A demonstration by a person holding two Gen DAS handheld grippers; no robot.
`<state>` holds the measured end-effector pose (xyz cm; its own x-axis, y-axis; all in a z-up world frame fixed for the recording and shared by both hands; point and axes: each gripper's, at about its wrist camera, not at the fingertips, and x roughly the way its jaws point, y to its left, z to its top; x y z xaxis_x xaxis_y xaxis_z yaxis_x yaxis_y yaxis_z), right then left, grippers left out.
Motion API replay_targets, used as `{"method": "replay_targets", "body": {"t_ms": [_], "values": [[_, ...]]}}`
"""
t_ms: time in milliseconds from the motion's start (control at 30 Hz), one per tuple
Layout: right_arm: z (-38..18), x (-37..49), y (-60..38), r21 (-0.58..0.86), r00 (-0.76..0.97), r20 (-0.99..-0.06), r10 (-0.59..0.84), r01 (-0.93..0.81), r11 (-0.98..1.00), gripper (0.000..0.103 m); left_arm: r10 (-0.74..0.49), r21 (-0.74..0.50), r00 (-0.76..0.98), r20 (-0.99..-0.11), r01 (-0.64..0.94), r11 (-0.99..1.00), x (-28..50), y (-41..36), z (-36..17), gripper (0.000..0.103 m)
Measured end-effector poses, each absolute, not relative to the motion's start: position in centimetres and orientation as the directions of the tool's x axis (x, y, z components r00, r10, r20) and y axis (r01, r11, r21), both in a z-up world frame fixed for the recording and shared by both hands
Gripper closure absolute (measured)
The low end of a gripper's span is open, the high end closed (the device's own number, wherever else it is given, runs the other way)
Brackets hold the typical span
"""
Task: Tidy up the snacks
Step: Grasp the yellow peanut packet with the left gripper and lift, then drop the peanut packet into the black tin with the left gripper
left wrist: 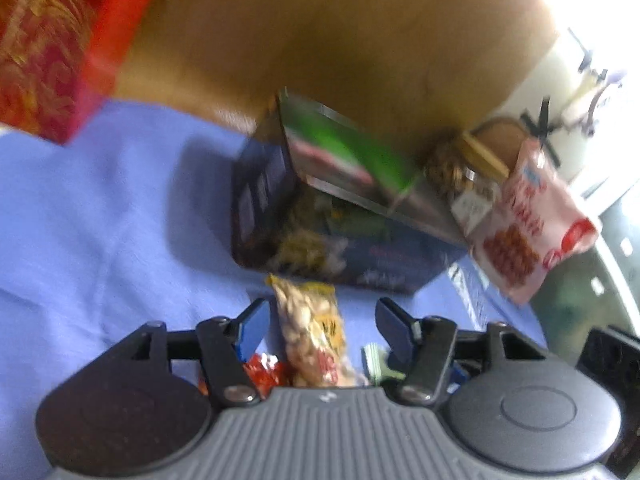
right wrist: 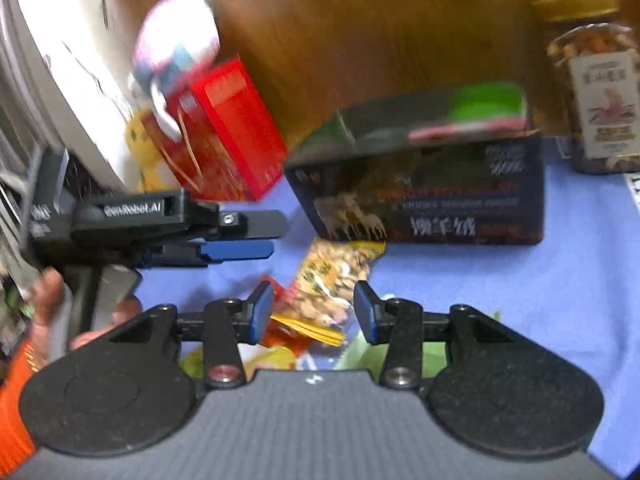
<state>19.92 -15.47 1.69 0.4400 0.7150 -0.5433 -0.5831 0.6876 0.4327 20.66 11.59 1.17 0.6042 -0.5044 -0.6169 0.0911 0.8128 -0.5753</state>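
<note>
Two grippers: both hang over the blue cloth (right wrist: 520,300), each with its jaws spread wide and nothing between the pads.
Left gripper (left wrist: 320,320): its fingers straddle the peanut bag without touching it; in the right wrist view the same tool (right wrist: 276,236) shows side-on at the left, gripped by a hand (right wrist: 52,300).
Right gripper (right wrist: 314,312): open above the near pile of snacks, the peanut bag showing in the gap.
Peanut bag (left wrist: 310,332): lies flat on the cloth, its far end just near of the dark box.
Small packets: a red one (left wrist: 264,372) and a green one (left wrist: 376,360) lie beside the peanut bag at the near edge, blurred.
Dark box (right wrist: 420,184): stands far of the pile, lid (right wrist: 440,116) tilted up, probably with packets inside.
Pink pouch (left wrist: 532,224): right of the box in the left wrist view.
Nut jar (right wrist: 596,92): far right, upright.
Red box (right wrist: 224,132): far left, against the wooden panel (right wrist: 360,20).
</note>
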Motion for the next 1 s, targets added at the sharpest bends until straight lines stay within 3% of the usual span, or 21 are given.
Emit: {"method": "replay_targets", "body": {"t_ms": [67, 133, 200, 333, 633, 733, 933, 1000], "values": [[0.8, 20.2, -14.0, 0.374, 0.434, -0.587, 0.684, -0.603, 0.704, 0.049, -0.514, -0.574, 0.583, -0.629, 0.097, 0.813, 20.8, 10.9, 0.3, 0.044], [0.0, 20.2, -13.0, 0.338, 0.425, -0.6, 0.678, -0.633, 0.696, 0.045, -0.522, -0.569, 0.575, -0.63, 0.116, 0.814, 20.8, 10.2, -0.4, 0.05], [-0.2, 20.4, -12.1, 0.29, 0.436, -0.609, 0.663, -0.656, 0.697, 0.044, -0.492, -0.521, 0.584, -0.646, 0.133, 0.843, 20.4, 9.4, -0.3, 0.068], [-0.2, 19.4, -11.6, 0.256, 0.448, -0.593, 0.669, -0.683, 0.684, 0.055, -0.52, -0.565, 0.579, -0.628, 0.12, 0.816, 19.5, 10.0, 0.2, 0.071], [5.6, 18.6, -13.8, 0.205, 0.594, -0.398, 0.699, -0.686, 0.699, 0.057, -0.518, -0.52, 0.706, -0.483, 0.245, 0.818, 21.6, 9.2, 8.5, 0.07], [7.1, 21.3, -13.0, 0.168, 0.635, -0.373, 0.676, -0.671, 0.722, 0.057, -0.473, -0.495, 0.725, -0.5, 0.209, 0.843, 25.0, 9.0, 8.9, 0.067], [5.6, 25.6, -10.3, 0.133, 0.636, -0.424, 0.644, -0.66, 0.74, 0.053, -0.309, -0.38, 0.725, -0.615, 0.071, 0.922, 28.5, 7.9, 6.4, 0.059], [5.5, 25.4, -10.5, 0.138, 0.647, -0.422, 0.636, -0.647, 0.75, 0.053, -0.317, -0.392, 0.733, -0.602, 0.074, 0.917, 27.7, 8.3, 6.3, 0.059]]}}
